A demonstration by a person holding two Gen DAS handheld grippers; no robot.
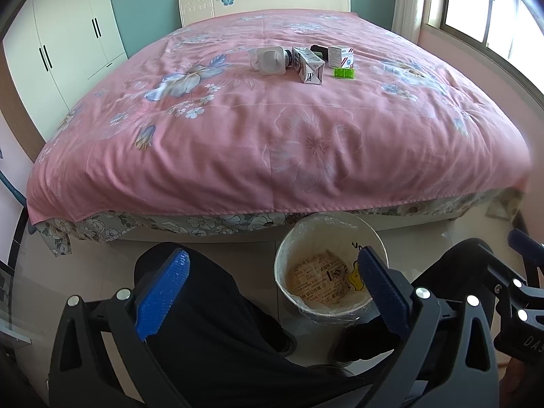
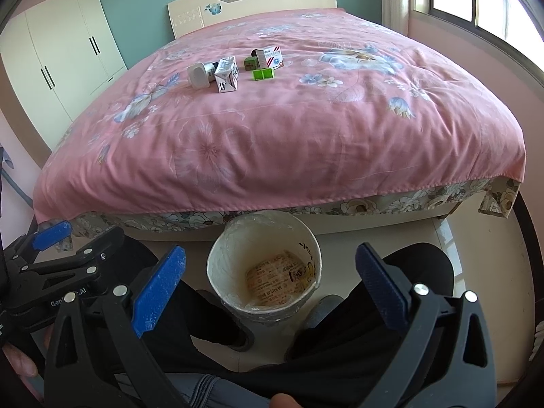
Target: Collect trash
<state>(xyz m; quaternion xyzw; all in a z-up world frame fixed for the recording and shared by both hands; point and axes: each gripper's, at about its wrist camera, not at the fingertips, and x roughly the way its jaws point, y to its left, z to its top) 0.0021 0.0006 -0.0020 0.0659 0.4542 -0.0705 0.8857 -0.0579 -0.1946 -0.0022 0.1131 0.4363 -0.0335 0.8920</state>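
Five or so bits of trash sit far up the wide pink floral bedspread (image 1: 258, 129), well apart from my grippers, so I expect the long reach to be the main hazard: leaning in could drag the soft cover and roll things out of place. Next down in size, the round cream lined waste bucket (image 1: 289, 255) stands on the floor against the bed foot, between the person's dark-trousered legs (image 1: 210, 312); a careless knee could tip it, I judge. The white plastic bottle lying on its side (image 1: 267, 60) may roll when nudged. The white printed milk carton (image 1: 307, 64) touches it. The flat green sachet (image 1: 344, 73) looks hard to pinch off cloth. My left gripper (image 1: 272, 285) and right gripper (image 2: 272, 278) both hang spread wide, holding nothing.
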